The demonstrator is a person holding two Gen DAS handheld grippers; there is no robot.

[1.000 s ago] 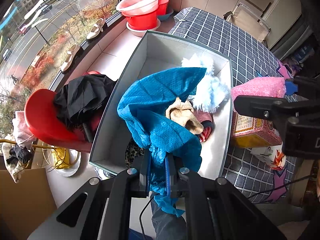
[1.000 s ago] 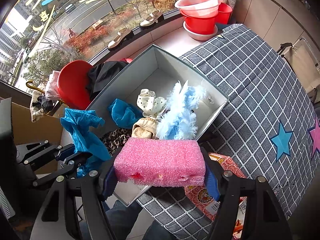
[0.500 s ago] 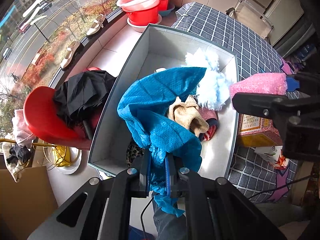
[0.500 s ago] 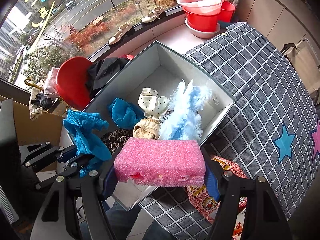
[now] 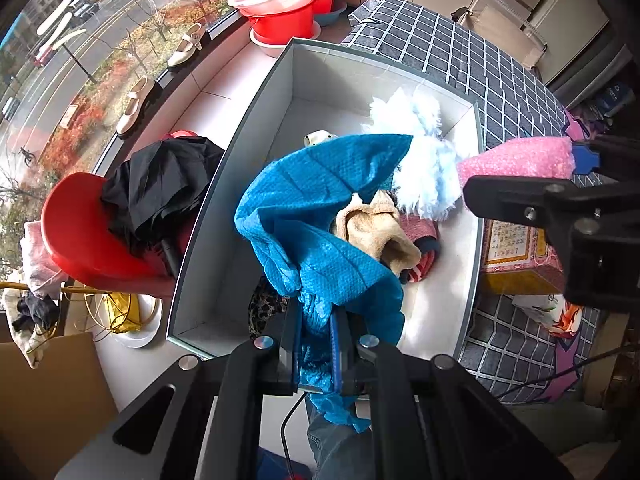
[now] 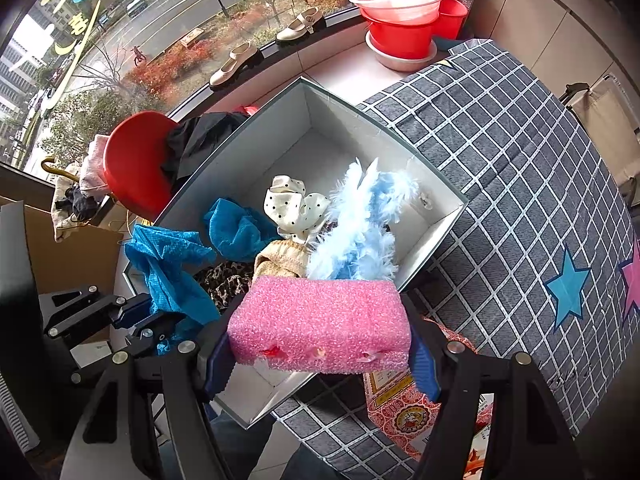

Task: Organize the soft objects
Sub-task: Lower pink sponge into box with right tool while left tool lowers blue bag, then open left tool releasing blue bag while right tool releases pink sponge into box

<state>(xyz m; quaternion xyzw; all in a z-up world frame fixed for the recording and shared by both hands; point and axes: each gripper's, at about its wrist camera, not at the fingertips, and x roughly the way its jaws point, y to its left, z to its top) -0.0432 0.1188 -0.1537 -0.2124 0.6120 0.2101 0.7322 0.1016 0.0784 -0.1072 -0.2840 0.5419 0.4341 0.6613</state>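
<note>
My left gripper (image 5: 316, 344) is shut on a blue cloth (image 5: 320, 216) and holds it above the near end of an open grey box (image 5: 256, 92). My right gripper (image 6: 320, 364) is shut on a pink foam block (image 6: 320, 324), held over the box's near corner (image 6: 248, 416). The block (image 5: 516, 158) also shows in the left wrist view, and the held cloth (image 6: 168, 264) in the right wrist view. In the box lie a light blue feathery piece (image 6: 360, 236), a dotted cream cloth (image 6: 296, 208), a beige sock (image 6: 280, 260), another blue cloth (image 6: 236, 232) and a leopard-print piece (image 6: 224, 280).
The box rests at the edge of a grey checked cloth surface (image 6: 520, 160). A red patterned carton (image 6: 400, 412) lies under my right gripper. A red stool (image 5: 84, 236) with black clothing (image 5: 160, 188) stands to the left. Red basins (image 6: 400, 12) and shoes (image 6: 236, 64) are by the window.
Both grippers have moved a little further over the box, still holding the blue cloth and the pink block. The box contents have not moved.
</note>
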